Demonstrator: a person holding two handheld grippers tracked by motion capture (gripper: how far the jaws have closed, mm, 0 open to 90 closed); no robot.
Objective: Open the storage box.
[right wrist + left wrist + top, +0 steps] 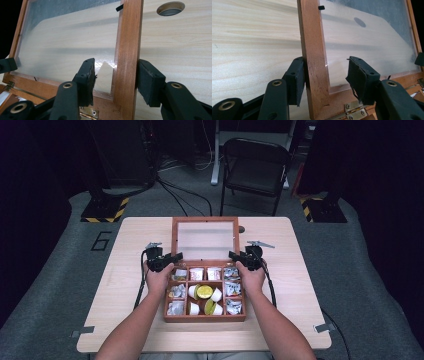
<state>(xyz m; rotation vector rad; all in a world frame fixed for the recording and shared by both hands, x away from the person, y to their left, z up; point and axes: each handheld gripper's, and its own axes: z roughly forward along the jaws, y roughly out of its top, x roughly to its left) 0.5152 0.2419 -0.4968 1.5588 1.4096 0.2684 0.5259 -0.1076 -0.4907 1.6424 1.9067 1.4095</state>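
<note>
Two tongs of mine straddle the side rails of the wooden box's glass lid [204,239], which stands upright at the back of the box [205,318] on the tabletop [300,285]. My left tongs [325,75] stand apart around their rail, one pad touching; my right tongs [115,77] likewise, not clamped. Opening looks done; the compartments of cups [204,292] and packets lie exposed, unpicked.

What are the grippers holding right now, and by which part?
Nothing clamped: left gripper and right gripper each straddle a side rail of the open lid, inner pads clear.
</note>
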